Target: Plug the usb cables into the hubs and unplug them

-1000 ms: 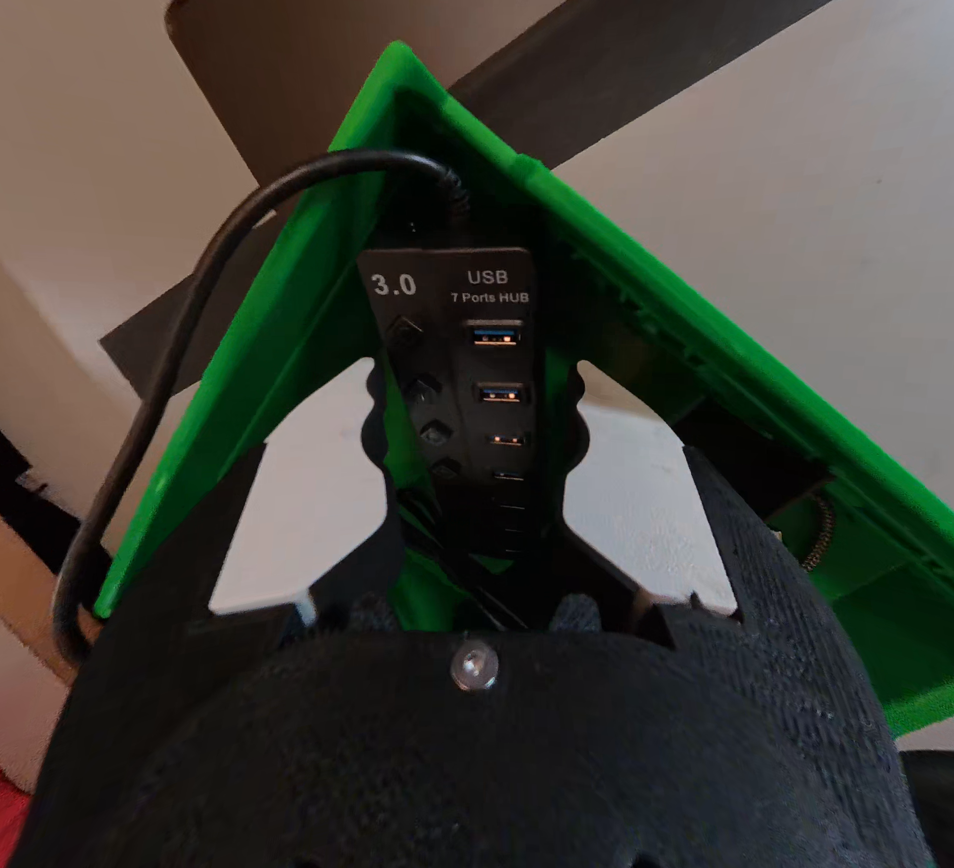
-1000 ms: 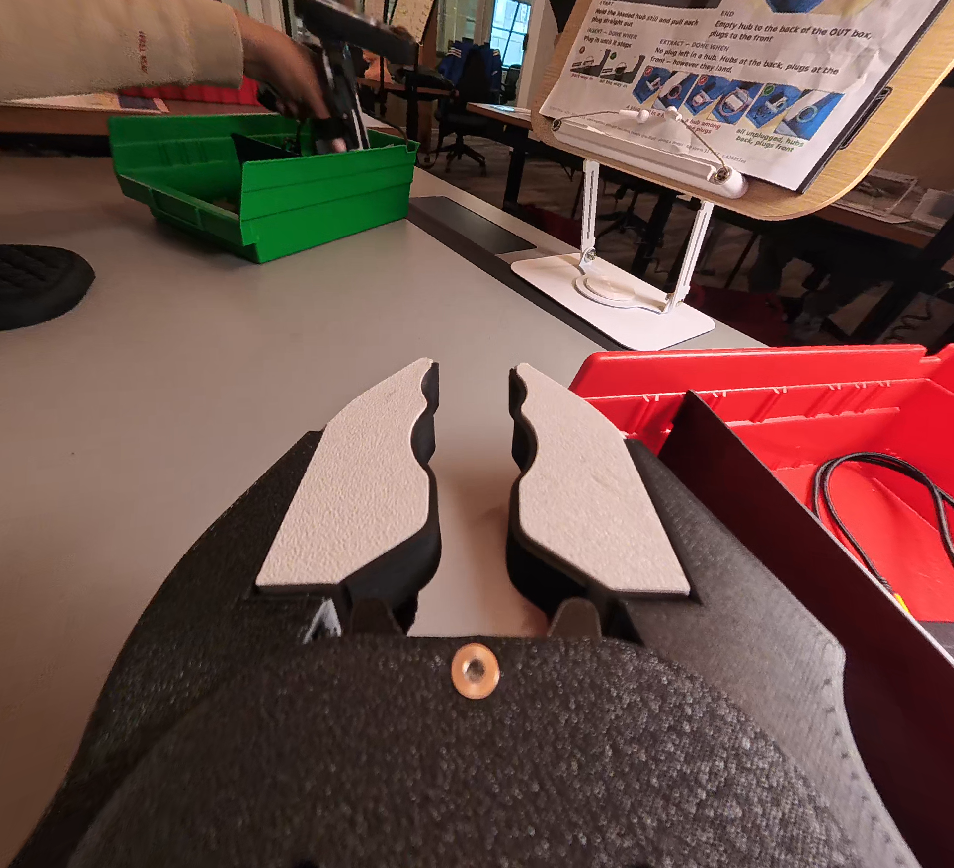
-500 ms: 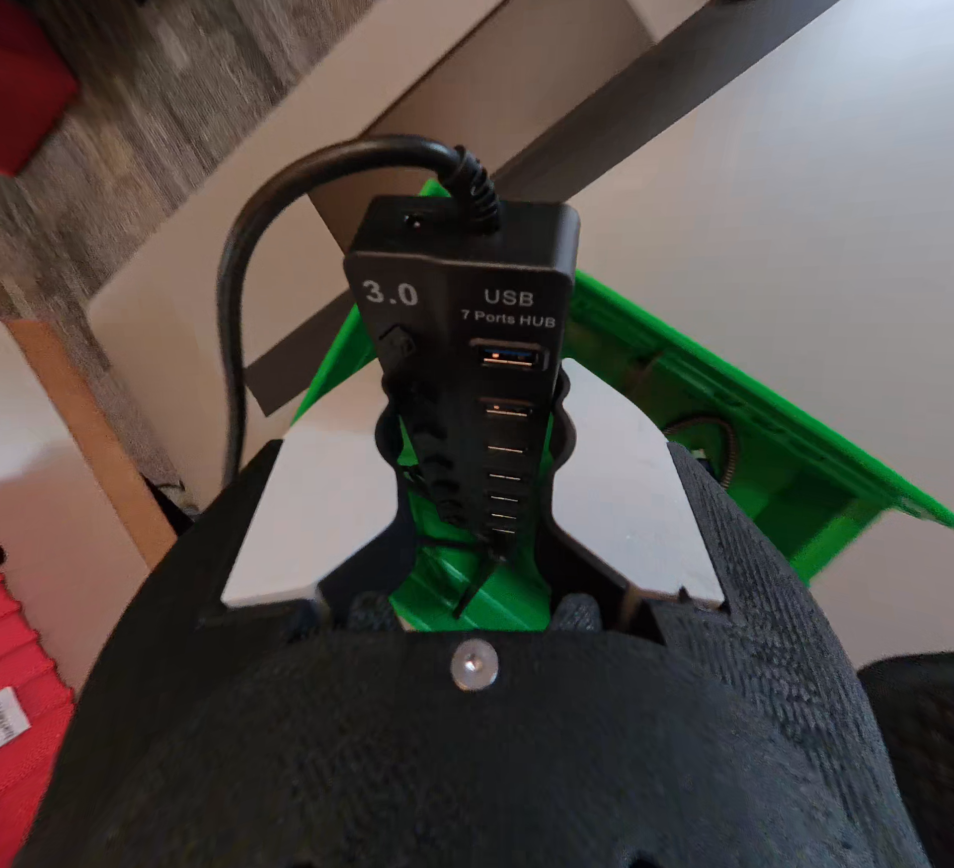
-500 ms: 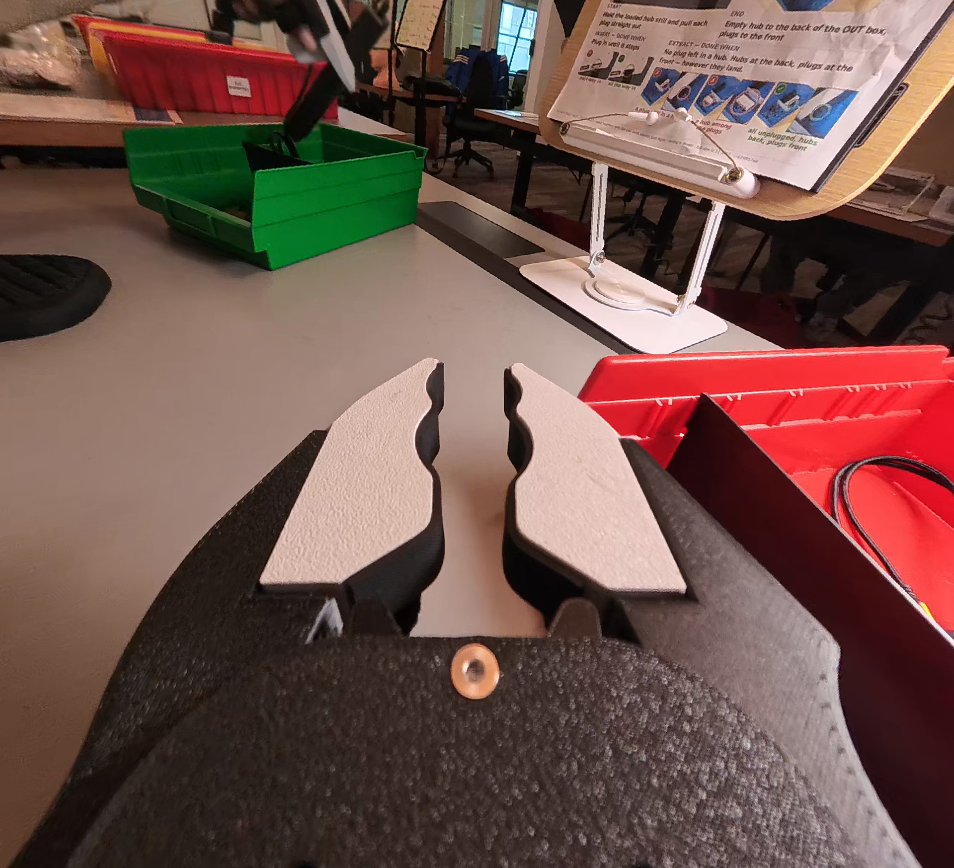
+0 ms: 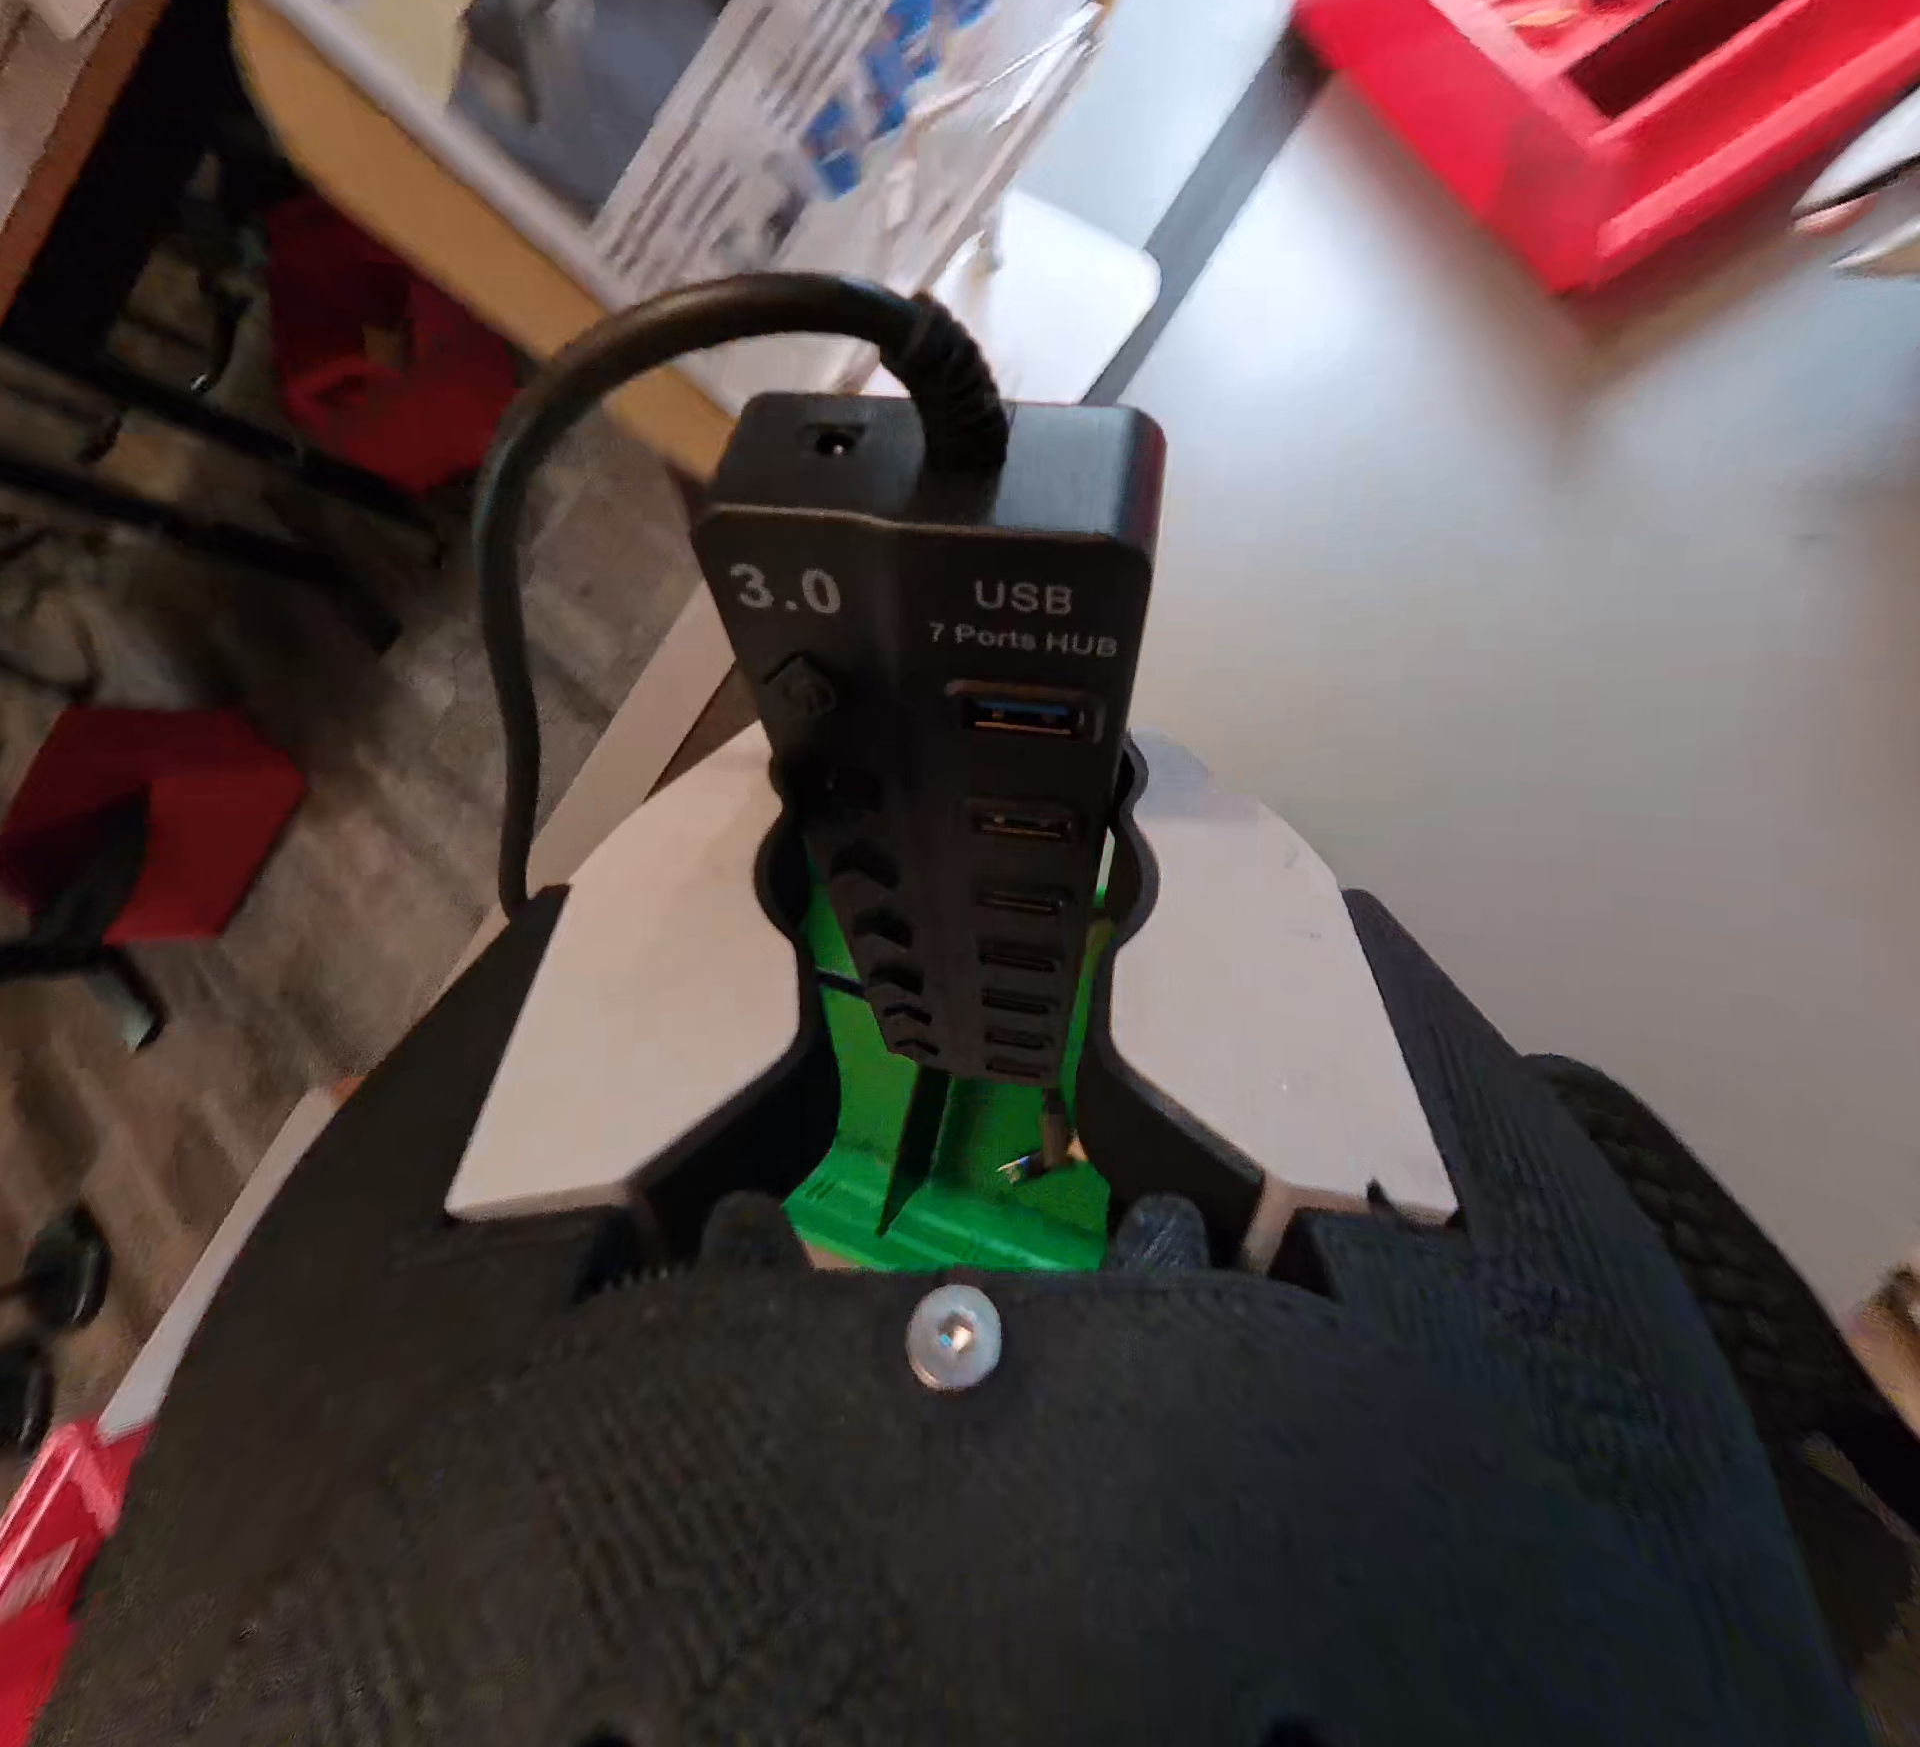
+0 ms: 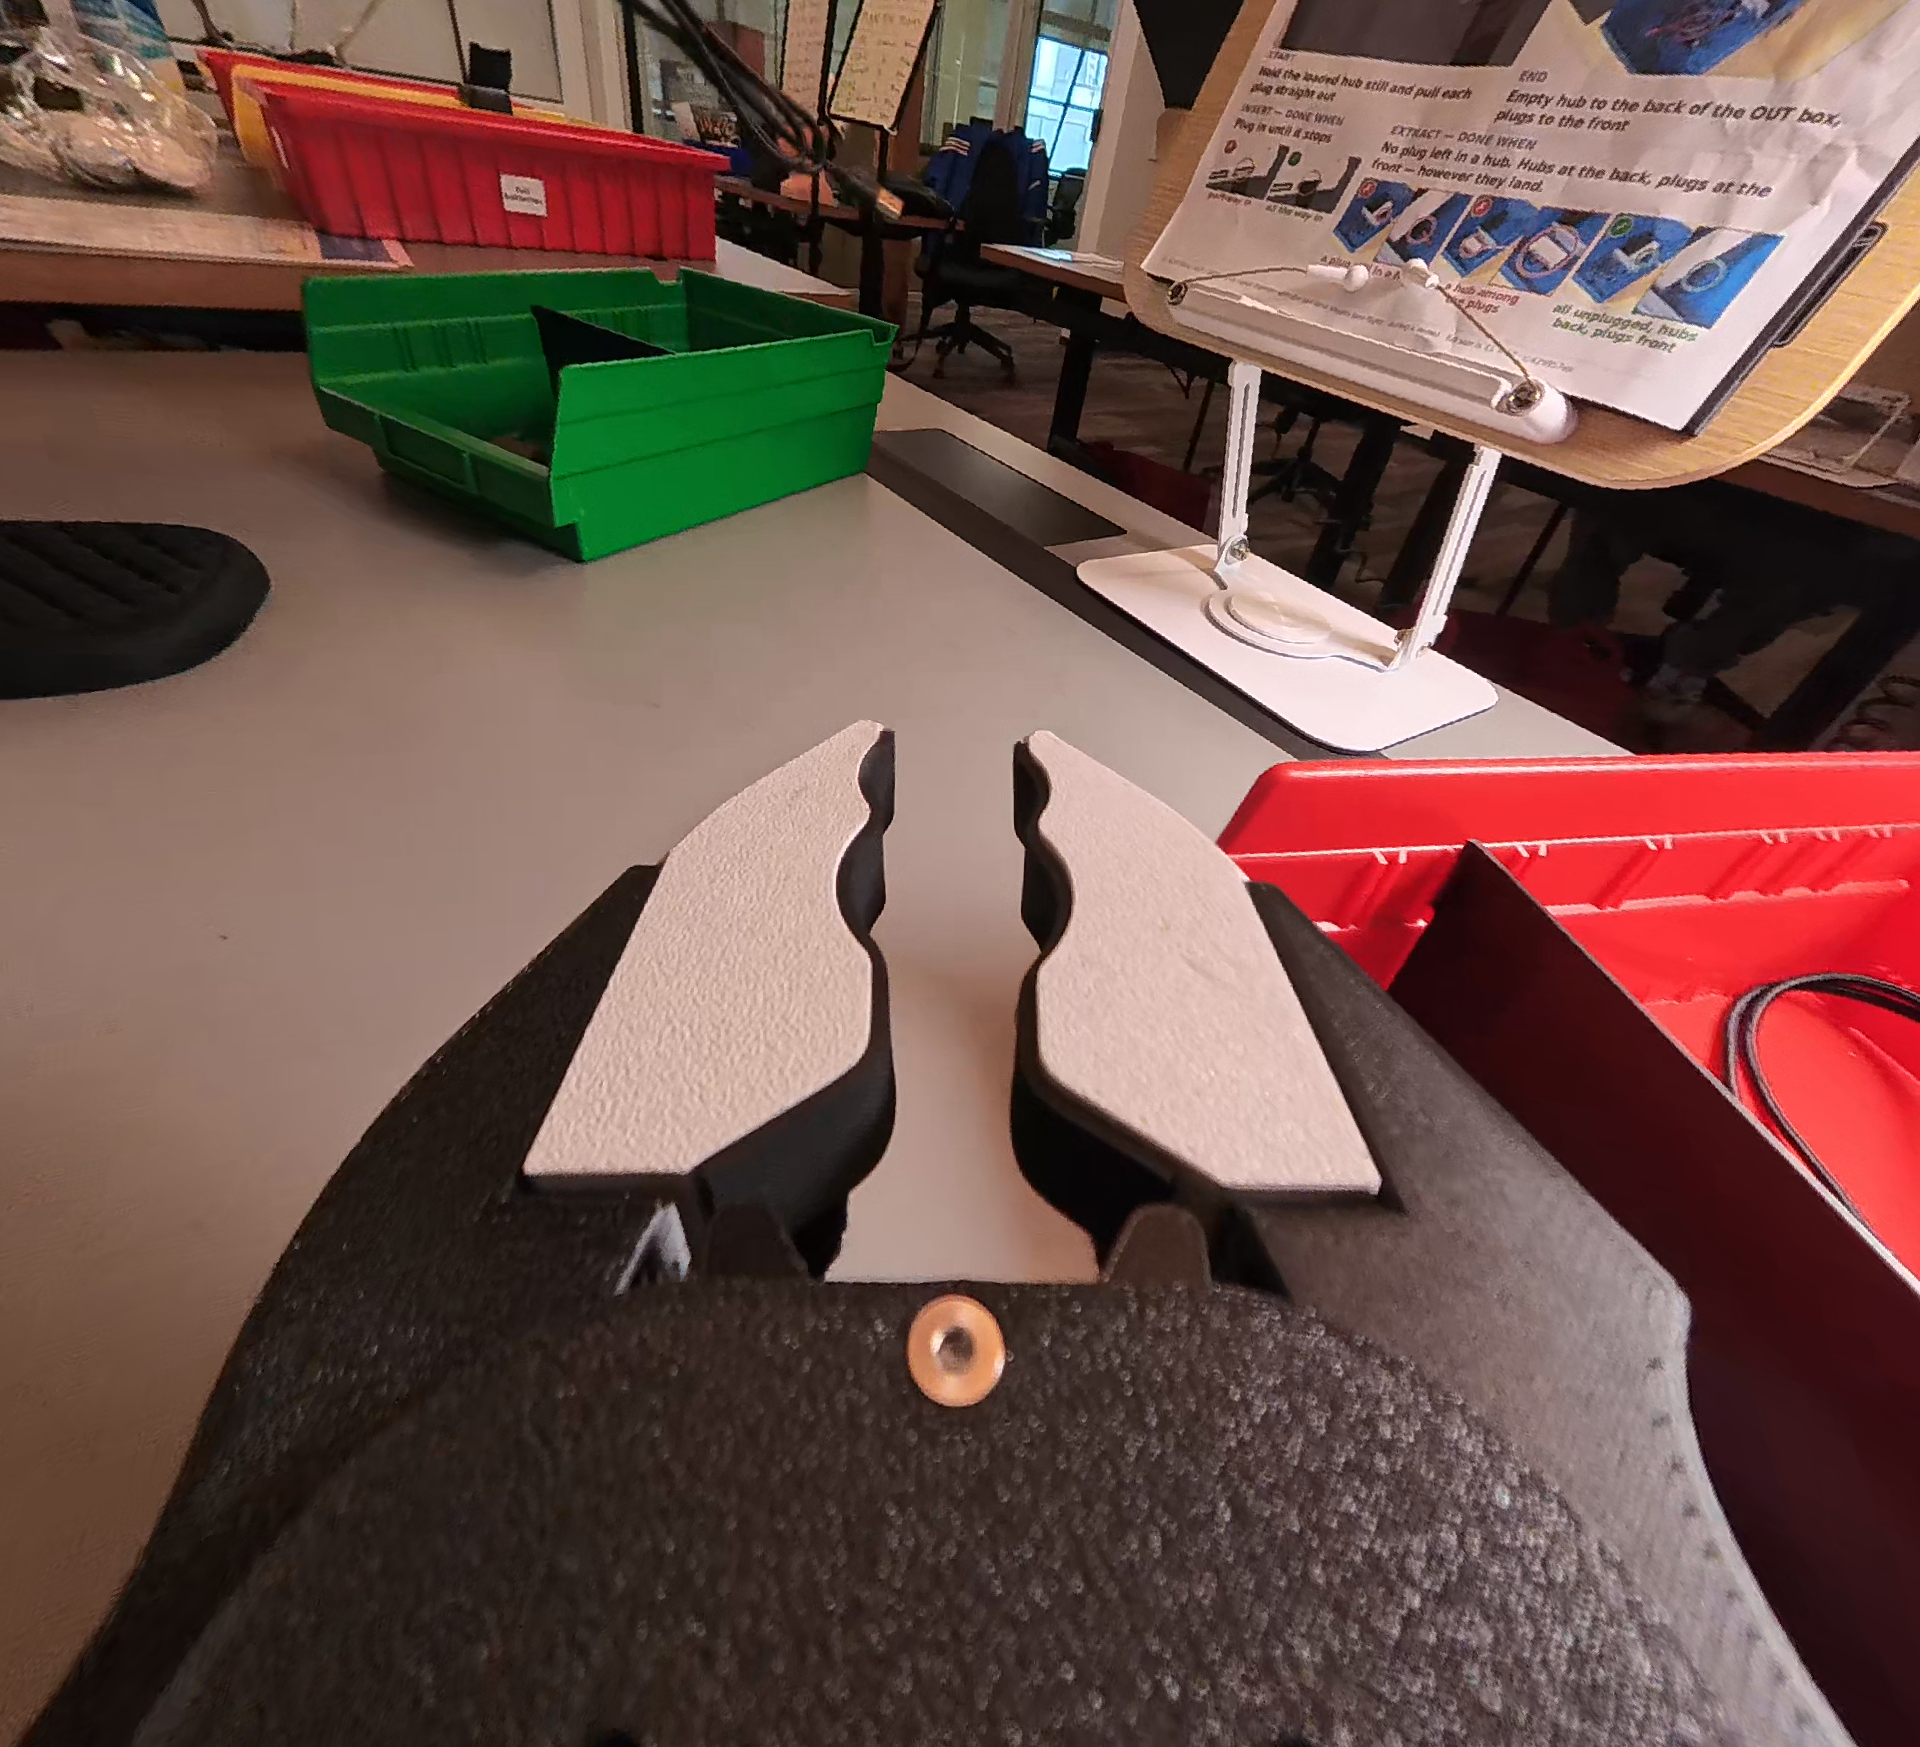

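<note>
The grey surface (image 6: 312, 866) holds a green bin (image 6: 623, 409) near its far edge and a red bin (image 6: 1621, 876) at its right side. A white stand (image 6: 1299, 648) with a printed sheet sits at the far edge between them. In the red bin lies a black cable (image 6: 1787, 1084). The left gripper (image 5: 951, 866) is up in the air, and its fingers (image 5: 665, 1022) squeeze a black hub (image 5: 935, 710) tight. The hub's cord (image 5: 582, 471) loops off its top end. The right gripper (image 6: 951, 845) is low over the surface beside the red bin. Its fingers (image 6: 748, 970) are a little apart and hold nothing.
</note>
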`<state>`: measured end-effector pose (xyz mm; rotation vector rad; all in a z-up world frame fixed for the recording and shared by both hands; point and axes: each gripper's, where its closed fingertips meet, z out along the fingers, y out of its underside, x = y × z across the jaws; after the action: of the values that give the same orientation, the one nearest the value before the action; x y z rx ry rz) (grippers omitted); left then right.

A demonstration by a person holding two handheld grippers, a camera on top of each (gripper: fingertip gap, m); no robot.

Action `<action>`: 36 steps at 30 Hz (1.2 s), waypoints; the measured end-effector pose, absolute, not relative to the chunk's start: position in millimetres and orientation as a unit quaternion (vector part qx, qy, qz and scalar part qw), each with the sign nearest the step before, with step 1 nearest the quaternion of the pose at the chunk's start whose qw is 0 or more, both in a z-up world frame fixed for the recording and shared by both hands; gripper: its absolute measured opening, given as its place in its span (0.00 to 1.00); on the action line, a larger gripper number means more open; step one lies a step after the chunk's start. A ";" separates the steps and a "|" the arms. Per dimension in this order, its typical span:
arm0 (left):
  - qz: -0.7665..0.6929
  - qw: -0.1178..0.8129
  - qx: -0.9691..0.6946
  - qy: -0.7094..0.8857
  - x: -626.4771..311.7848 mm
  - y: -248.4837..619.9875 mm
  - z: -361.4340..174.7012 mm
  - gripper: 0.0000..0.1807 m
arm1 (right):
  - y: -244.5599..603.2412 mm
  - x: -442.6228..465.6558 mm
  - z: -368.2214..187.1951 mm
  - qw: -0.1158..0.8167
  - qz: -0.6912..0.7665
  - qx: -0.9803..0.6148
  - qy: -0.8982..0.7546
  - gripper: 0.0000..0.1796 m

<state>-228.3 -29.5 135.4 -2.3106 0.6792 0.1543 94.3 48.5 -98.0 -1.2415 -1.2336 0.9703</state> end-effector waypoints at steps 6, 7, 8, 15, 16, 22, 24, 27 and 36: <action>-0.072 0.324 -0.858 0.393 -95.9 -55.4 93.5 0.31 | 33.1 89.5 -93.9 0.539 0.412 -0.498 -0.540 0.15; -0.095 0.315 -0.848 0.417 -73.6 -62.6 82.7 0.31 | 28.9 87.4 -96.5 0.534 0.409 -0.494 -0.551 0.16; -0.117 0.307 -0.838 0.437 -52.5 -69.4 72.6 0.31 | 24.3 84.9 -99.1 0.530 0.405 -0.488 -0.562 0.18; -0.191 0.254 -0.788 0.528 37.9 -102.3 19.0 0.31 | -47.8 53.1 -125.3 0.473 0.377 -0.412 -0.681 0.33; -0.199 0.249 -0.784 0.534 44.9 -105.1 14.4 0.31 | -58.3 48.2 -135.5 0.454 0.368 -0.408 -0.702 0.32; -0.167 0.267 -0.783 0.537 49.5 -97.5 -3.3 0.31 | -85.2 50.2 -169.2 0.361 0.366 -0.394 -0.762 0.06; -0.136 0.296 -0.790 0.519 37.3 -85.9 -5.1 0.31 | -83.6 52.5 -157.5 0.352 0.414 -0.405 -0.735 0.06; -0.084 0.348 -0.802 0.478 12.2 -65.3 -11.0 0.31 | -90.9 54.7 -132.4 0.336 0.500 -0.401 -0.690 0.06; -0.201 0.387 -0.809 0.393 13.5 -67.8 -82.4 0.30 | -106.1 41.6 -137.7 0.348 0.491 -0.393 -0.695 0.06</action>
<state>13.5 -67.8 -82.4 -2.0599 1.0010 -0.5113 41.6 -106.1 -137.7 -1.0204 -1.8033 1.2724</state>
